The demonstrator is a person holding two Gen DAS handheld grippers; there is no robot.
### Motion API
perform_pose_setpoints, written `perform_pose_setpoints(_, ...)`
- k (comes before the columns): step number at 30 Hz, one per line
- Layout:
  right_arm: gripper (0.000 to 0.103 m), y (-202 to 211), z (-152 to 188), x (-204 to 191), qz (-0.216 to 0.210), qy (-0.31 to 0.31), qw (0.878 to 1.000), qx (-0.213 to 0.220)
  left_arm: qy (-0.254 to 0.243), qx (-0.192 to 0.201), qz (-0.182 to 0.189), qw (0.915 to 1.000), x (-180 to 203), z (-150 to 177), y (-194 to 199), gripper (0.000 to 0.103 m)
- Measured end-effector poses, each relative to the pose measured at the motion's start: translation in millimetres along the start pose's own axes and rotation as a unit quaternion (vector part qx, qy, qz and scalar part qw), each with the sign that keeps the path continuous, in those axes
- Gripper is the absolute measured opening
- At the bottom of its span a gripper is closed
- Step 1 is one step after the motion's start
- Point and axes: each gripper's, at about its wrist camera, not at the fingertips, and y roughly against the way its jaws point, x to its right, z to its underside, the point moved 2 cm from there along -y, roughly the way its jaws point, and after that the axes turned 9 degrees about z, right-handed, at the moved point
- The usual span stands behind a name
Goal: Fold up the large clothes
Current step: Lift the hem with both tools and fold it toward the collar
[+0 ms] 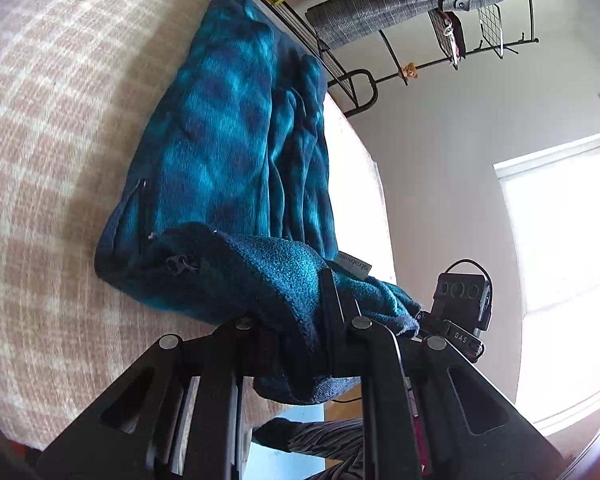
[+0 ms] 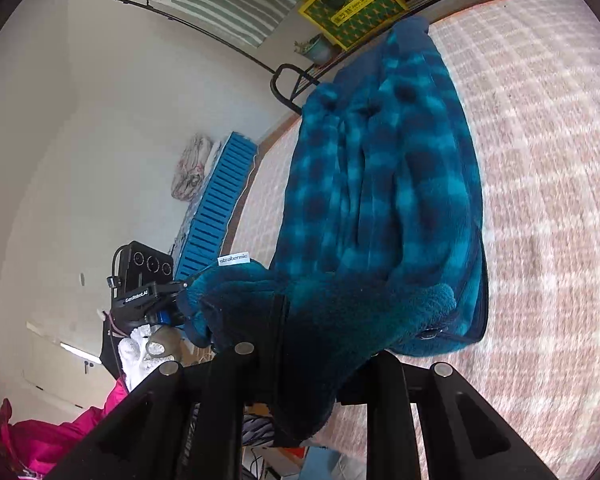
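Observation:
A teal and navy plaid fleece jacket (image 1: 228,144) lies lengthwise on a pink and white checked bed cover (image 1: 52,128). It also shows in the right wrist view (image 2: 384,184). My left gripper (image 1: 300,320) is shut on the jacket's near edge, with fleece bunched between its fingers (image 1: 332,300). My right gripper (image 2: 312,344) is shut on the same near edge, a little above the cover. Each gripper shows in the other's view, the right one (image 1: 460,304) and the left one (image 2: 148,292), close together. A white label (image 2: 234,261) sticks up from the lifted edge.
A yellow-framed green picture (image 2: 352,4) stands past the bed's far end. A black metal rack with a grey checked garment (image 1: 412,4) stands by a bright window (image 1: 560,232). A blue slatted crate (image 2: 220,200) and a pink garment (image 2: 60,432) lie beside the bed.

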Motion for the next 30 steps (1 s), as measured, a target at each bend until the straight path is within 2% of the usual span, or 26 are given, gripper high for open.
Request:
perform_pose_setpoints(3, 0.017, -12.3, -22.8, 5.0, 0.028, -0.007, 1.0, 0.001, 0.006, 0.011, -0.011, 0.9999, -4.9, -20.5, -8.6, 0.013)
perform_pose_setpoints(6, 0.017, -26.7, -40.5, 9.3, 0.052, -0.006, 0.999, 0.0, 0.033, 0.02, -0.013, 0.9992, -18.7, -37.9, -18.8, 0.013)
perform_pose_setpoints(8, 0.017, -38.2, -50.0, 13.4, 0.059, -0.016, 0.998, -0.007, 0.034, 0.025, -0.03, 0.9987, -25.9, -46.4, -26.9, 0.013)
perform_pose_setpoints(11, 0.017, -52.3, -59.3, 23.9, 0.074, -0.03, 0.997, -0.018, 0.016, 0.022, -0.069, 0.9972, -38.8, -55.9, -45.6, 0.013)
perform_pose_setpoints(16, 0.017, -73.3, -64.4, 33.9, 0.094, -0.025, 0.995, -0.037, 0.043, 0.02, -0.075, 0.996, -62.1, -63.3, -60.3, 0.014)
perform_pose_setpoints(19, 0.018, -70.8, -66.7, 39.1, 0.072, -0.042, 0.996, -0.04, 0.052, 0.018, -0.072, 0.9959, -64.3, -65.3, -60.9, 0.015)
perform_pose_setpoints(21, 0.022, -66.5, -68.3, 47.6, 0.041, -0.074, 0.995, -0.045, 0.065, 0.013, -0.065, 0.9957, -66.4, -67.1, -60.6, 0.017)
perform_pose_setpoints(23, 0.03, -59.6, -69.4, 57.9, 0.0, -0.114, 0.993, -0.044, 0.088, 0.015, -0.047, 0.9949, -68.7, -67.6, -54.9, 0.019)
perform_pose_setpoints(26, 0.035, -49.6, -69.4, 65.7, -0.033, -0.148, 0.988, -0.041, 0.116, 0.019, -0.016, 0.993, -70.9, -70.2, -48.4, 0.026)
perform_pose_setpoints(28, 0.038, -43.6, -67.6, 65.2, -0.04, -0.149, 0.987, -0.038, 0.115, 0.019, -0.003, 0.9932, -66.2, -73.7, -43.6, 0.043)
perform_pose_setpoints(30, 0.04, -43.1, -67.9, 64.4, -0.047, -0.159, 0.986, -0.036, 0.111, 0.026, 0.006, 0.9935, -61.0, -75.7, -39.6, 0.047)
